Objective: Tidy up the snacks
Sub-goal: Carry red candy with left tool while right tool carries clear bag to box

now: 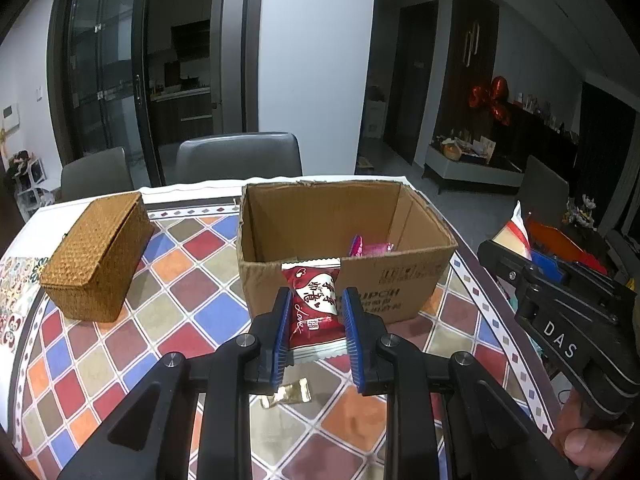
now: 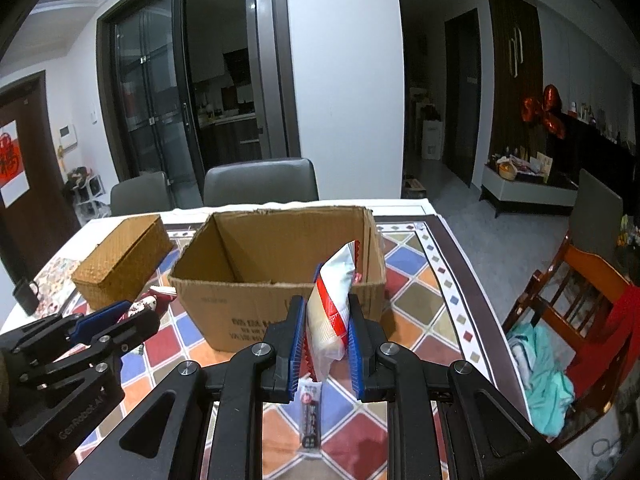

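Your left gripper (image 1: 316, 312): jaws clamp the red snack packet (image 1: 314, 308) just before the cardboard box (image 1: 400, 276) | your right gripper (image 2: 325, 326): jaws grip the white-and-red snack bag (image 2: 334, 300), near the box's front wall, above the surface (image 2: 416, 300)

Both wrist cameras sit close above the table (image 1: 168, 280), looking forward and down along their fingers, sharing the cardboard box (image 1: 344, 280) and wicker basket (image 2: 120, 260).

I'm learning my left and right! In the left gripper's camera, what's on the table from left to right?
Woven basket → red snack packet in the left gripper → cardboard box → right gripper with its white and red packet.
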### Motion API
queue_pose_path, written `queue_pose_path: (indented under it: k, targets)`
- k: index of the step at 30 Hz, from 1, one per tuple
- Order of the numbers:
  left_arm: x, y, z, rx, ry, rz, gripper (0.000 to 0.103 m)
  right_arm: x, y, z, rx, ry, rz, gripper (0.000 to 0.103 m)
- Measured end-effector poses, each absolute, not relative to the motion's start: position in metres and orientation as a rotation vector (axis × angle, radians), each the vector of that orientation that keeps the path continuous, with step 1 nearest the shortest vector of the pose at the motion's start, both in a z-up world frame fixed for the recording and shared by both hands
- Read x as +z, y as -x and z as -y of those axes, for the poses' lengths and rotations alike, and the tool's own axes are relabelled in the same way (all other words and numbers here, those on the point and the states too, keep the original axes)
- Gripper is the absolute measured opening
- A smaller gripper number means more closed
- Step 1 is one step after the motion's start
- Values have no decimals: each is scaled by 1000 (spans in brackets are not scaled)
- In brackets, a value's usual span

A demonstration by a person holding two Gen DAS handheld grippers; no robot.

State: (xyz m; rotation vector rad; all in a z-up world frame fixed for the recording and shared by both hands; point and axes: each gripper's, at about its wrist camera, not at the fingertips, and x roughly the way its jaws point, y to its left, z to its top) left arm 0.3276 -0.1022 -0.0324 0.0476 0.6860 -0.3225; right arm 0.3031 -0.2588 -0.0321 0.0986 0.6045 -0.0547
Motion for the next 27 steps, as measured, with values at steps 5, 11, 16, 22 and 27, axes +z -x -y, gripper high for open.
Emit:
queue_pose_path:
  k: [5, 11, 16, 22, 27]
  targets:
    - [-31, -334, 103, -322, -48, -682, 26, -27, -314, 260, -51, -96, -592, 21]
    - [-27, -351, 103, -321, -53, -676, 26, -25, -327, 261, -46, -96, -584, 21]
    - [-26, -367, 105, -322, -57, -672, 26, -23, -341, 262, -42, -96, -581, 21]
    - [-26, -381, 108, -321, -57, -668, 26, -24, -357, 264, -38, -93, -583, 21]
    - [-26, -395, 113, -323, -59, -671, 26, -25, -368, 265, -34, -89, -584, 21]
